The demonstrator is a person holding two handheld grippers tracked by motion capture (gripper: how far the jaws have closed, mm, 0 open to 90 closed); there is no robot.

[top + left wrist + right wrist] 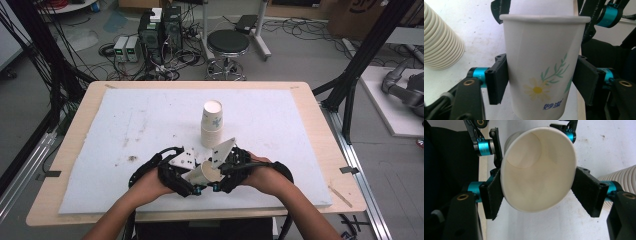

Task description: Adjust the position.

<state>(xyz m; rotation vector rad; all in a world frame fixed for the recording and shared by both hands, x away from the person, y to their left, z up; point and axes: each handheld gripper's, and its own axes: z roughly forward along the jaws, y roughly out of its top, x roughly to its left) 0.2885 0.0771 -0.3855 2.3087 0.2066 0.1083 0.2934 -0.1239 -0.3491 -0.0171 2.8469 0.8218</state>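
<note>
A white paper cup with a daisy print lies on its side in the air, near the table's front edge, held from both ends. My left gripper is shut on the cup's body, one pad against each side. My right gripper is shut on the cup at its rim, which is squeezed into an oval; the inside is empty. A stack of matching cups stands upright just behind the grippers, and its ribbed rims show at the edge of the left gripper view and of the right gripper view.
A white foam sheet covers most of the wooden table. On the floor beyond the table stand a black stool and computer boxes among cables. Black frame posts rise at the sides.
</note>
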